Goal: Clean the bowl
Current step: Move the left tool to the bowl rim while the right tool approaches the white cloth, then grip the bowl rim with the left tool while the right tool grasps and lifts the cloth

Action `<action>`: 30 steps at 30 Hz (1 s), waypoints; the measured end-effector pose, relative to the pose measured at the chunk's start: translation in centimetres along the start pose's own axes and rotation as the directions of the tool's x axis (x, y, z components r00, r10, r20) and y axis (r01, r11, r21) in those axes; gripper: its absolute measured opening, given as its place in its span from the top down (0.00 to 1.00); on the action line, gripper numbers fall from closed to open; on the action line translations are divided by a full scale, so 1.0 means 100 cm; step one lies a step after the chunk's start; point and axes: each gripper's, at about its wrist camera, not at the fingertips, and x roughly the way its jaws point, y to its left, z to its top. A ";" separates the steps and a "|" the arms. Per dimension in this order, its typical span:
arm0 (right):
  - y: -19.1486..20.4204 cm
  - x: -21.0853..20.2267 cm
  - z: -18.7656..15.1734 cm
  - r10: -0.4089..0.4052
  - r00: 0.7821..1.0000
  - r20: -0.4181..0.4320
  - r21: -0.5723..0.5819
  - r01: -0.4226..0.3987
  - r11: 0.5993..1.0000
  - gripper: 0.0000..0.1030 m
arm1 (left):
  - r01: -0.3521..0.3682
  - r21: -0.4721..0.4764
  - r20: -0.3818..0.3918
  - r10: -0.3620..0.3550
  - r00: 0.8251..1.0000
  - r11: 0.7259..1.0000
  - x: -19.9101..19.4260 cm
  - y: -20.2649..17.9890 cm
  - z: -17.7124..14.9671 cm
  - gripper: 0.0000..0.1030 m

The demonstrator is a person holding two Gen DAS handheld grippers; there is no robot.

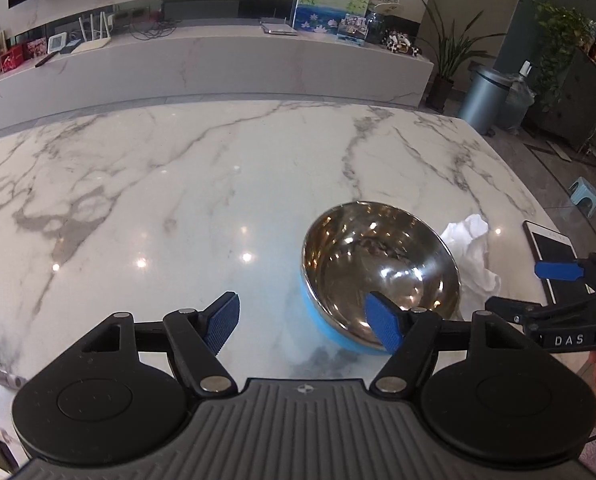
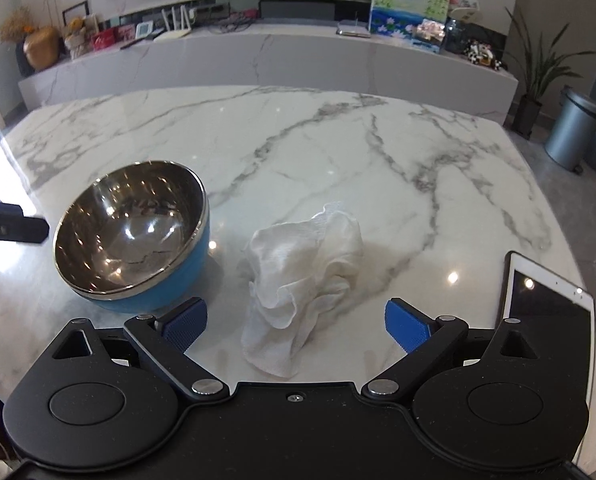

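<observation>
I am holding my left gripper (image 1: 304, 326) low over the table (image 1: 178, 200), and its two blue pads are standing wide apart. It is holding nothing. Its right pad (image 1: 384, 328) is showing in front of the near rim of the bowl (image 1: 382, 276), but I cannot tell if it is touching. The left pad is hanging over bare marble.

I am holding my right gripper (image 2: 296, 326) wide open too, and it is gripping nothing. The near end of the white cloth (image 2: 302, 288) is lying between its pads, not pinched.

The bowl (image 2: 132, 240) is sitting on the table, shiny metal inside and blue outside. It is tipping a little toward me. Some dark marks are showing on the inside. The crumpled cloth is lying just beside the bowl, on its right.

A tablet (image 2: 546, 312) with a white frame is lying flat near the right edge of the table.

Farther back, a long white marble shelf (image 1: 218, 64) is running along the wall. A painting of water lilies (image 1: 330, 8) is standing on it. Off to the right, a grey bin (image 1: 484, 98) and a leafy plant (image 1: 454, 48) are standing on the floor.
</observation>
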 end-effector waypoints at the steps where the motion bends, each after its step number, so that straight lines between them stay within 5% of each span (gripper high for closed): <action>1: -0.001 0.002 0.001 0.002 1.000 -0.008 0.000 -0.002 1.000 0.10 | 0.003 0.000 -0.008 -0.003 1.000 1.000 0.003 0.001 0.004 0.34; 10: -0.010 0.022 0.001 0.064 0.998 -0.017 0.048 -0.063 0.997 0.23 | 0.030 -0.012 -0.086 -0.031 0.996 0.999 0.041 0.010 0.013 0.37; 16: -0.007 0.041 0.003 0.036 0.998 -0.060 0.037 -0.033 0.999 0.31 | 0.031 -0.012 -0.109 -0.032 0.994 0.999 0.054 0.011 0.005 0.44; 18: -0.007 0.046 0.002 0.030 0.997 -0.074 0.039 -0.027 0.999 0.42 | 0.033 -0.007 -0.123 -0.033 0.992 0.999 0.056 0.011 0.004 0.49; 26: -0.008 0.053 -0.001 0.061 0.995 -0.080 0.064 -0.056 0.996 0.60 | 0.038 0.026 -0.150 -0.034 0.988 0.999 0.058 0.005 0.001 0.64; 30: -0.007 0.051 -0.003 0.075 0.995 -0.063 0.061 -0.072 0.996 0.82 | 0.035 0.033 -0.168 -0.029 0.985 0.999 0.063 0.002 0.000 0.72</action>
